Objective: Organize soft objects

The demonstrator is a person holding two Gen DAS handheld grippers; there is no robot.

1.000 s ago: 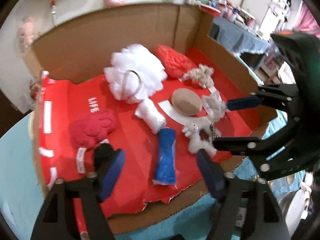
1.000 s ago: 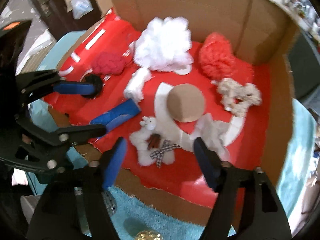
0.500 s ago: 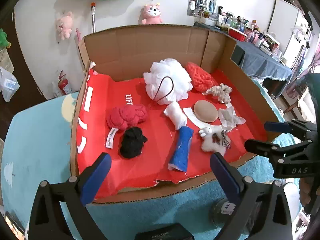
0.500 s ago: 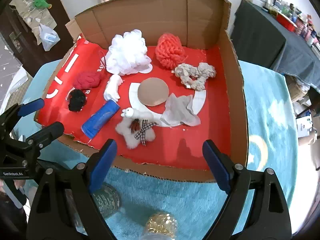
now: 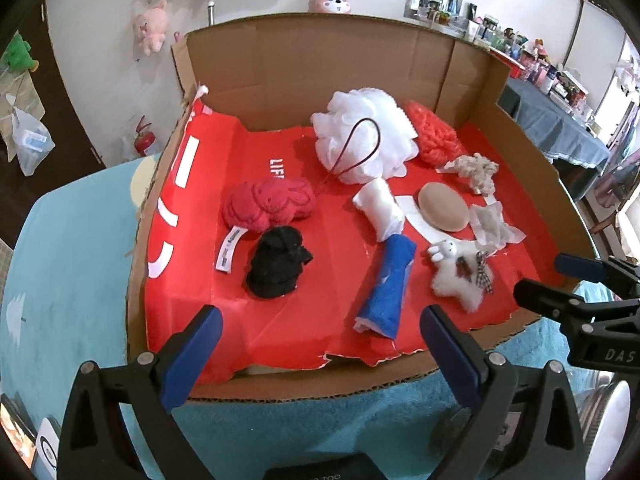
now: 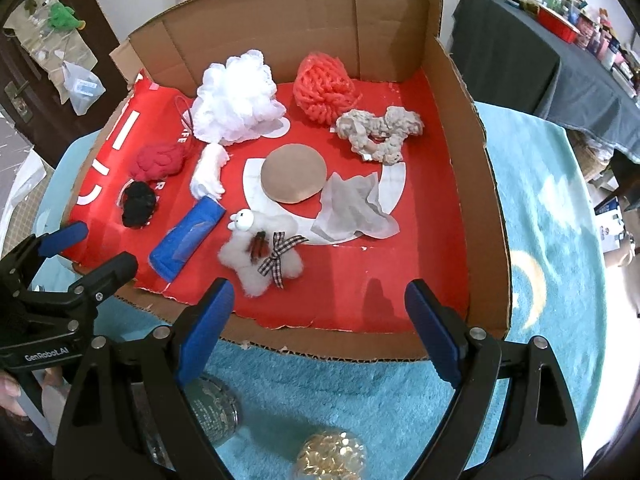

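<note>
Now both tools, the left gripper (image 5: 318,346) and right gripper (image 6: 320,316), hang wide open and empty just outside the cardboard box (image 6: 494,216). Inside it the soft objects lie spread; nearest its front edge are the white plush toy (image 6: 260,258) and blue roll (image 6: 188,238), probably the next pick.

I count ten soft things in one cardboard box (image 6: 476,128): two mesh puffs (image 6: 236,96), two scrunchies (image 6: 158,158), two rolls (image 6: 188,236), a sponge (image 6: 294,178), cloth (image 6: 352,208), rope (image 6: 378,130), toy (image 6: 260,258).
</note>
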